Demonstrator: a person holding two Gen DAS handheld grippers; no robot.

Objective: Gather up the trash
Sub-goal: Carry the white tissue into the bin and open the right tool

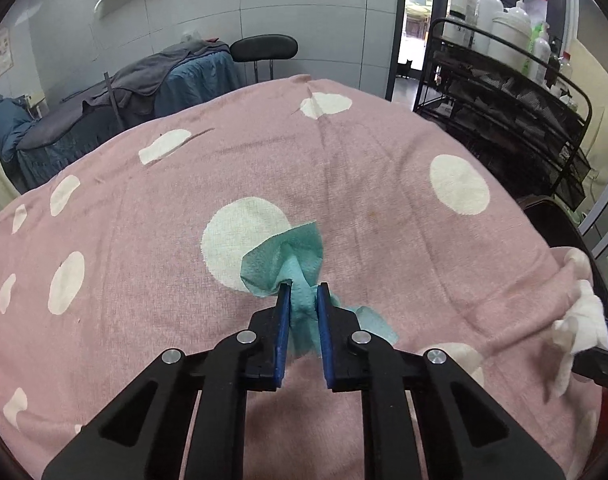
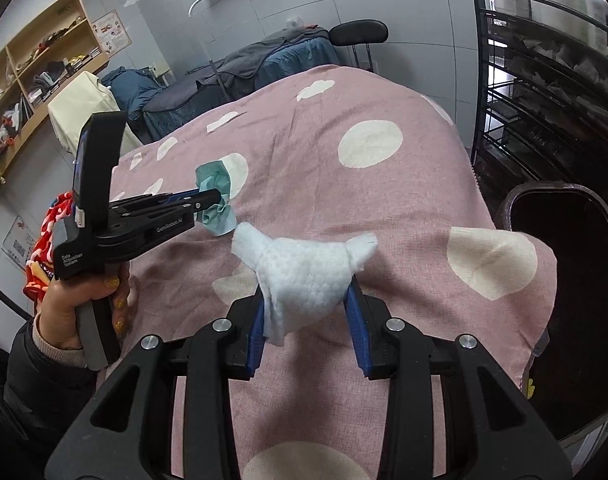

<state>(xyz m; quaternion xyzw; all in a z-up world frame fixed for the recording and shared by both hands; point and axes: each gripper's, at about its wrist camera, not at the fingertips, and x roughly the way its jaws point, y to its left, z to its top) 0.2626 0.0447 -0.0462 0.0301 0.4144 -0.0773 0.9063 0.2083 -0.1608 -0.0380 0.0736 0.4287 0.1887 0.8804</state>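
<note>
Beside blanket [image 2: 344,208] edge, bin [image 2: 576,280] open; both grippers clamp tissues

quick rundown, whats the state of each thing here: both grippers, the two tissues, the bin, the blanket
left gripper: shut on the green tissue
green tissue: crumpled, pinched between the pads, at the blanket
right gripper: shut on the white tissue
white tissue: bunched, held between the pads, above the blanket
dark bin: open, off the bed's right edge; contents cannot be told
pink dotted blanket: spread over the bed, lightly creased
</note>
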